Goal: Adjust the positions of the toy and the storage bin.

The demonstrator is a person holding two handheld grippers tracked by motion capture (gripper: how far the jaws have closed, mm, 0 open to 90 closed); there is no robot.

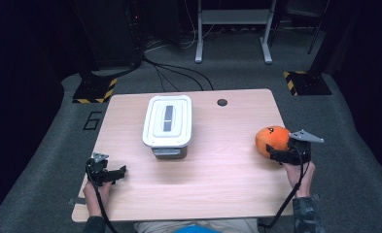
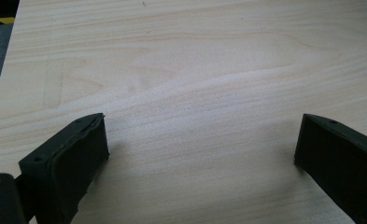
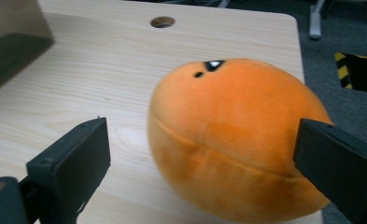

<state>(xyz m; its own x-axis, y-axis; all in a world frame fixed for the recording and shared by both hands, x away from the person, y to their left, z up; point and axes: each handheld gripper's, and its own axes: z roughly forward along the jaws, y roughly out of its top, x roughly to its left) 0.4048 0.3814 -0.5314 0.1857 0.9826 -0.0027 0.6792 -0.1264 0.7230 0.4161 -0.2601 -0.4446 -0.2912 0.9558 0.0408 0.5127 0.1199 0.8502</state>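
An orange plush ball [image 1: 271, 138] with small black marks on top sits near the right edge of the wooden table [image 1: 217, 184]. My right gripper [image 1: 275, 153] is at its near side, open. In the right gripper view the plush [image 3: 232, 140] lies between the jaws of that gripper [image 3: 202, 154]. The left jaw stands clear of it and the right jaw is at its side. My left gripper [image 1: 118, 174] rests low at the table's near left, open [image 2: 202, 144] over bare wood with nothing between its jaws.
A white lidded bin [image 1: 168, 124] stands at the table's middle back; its corner [image 3: 8, 37] shows in the right gripper view. A cable hole [image 1: 222, 102] lies behind it. Grey carpet, stand bases with hazard stripes and cables surround the table.
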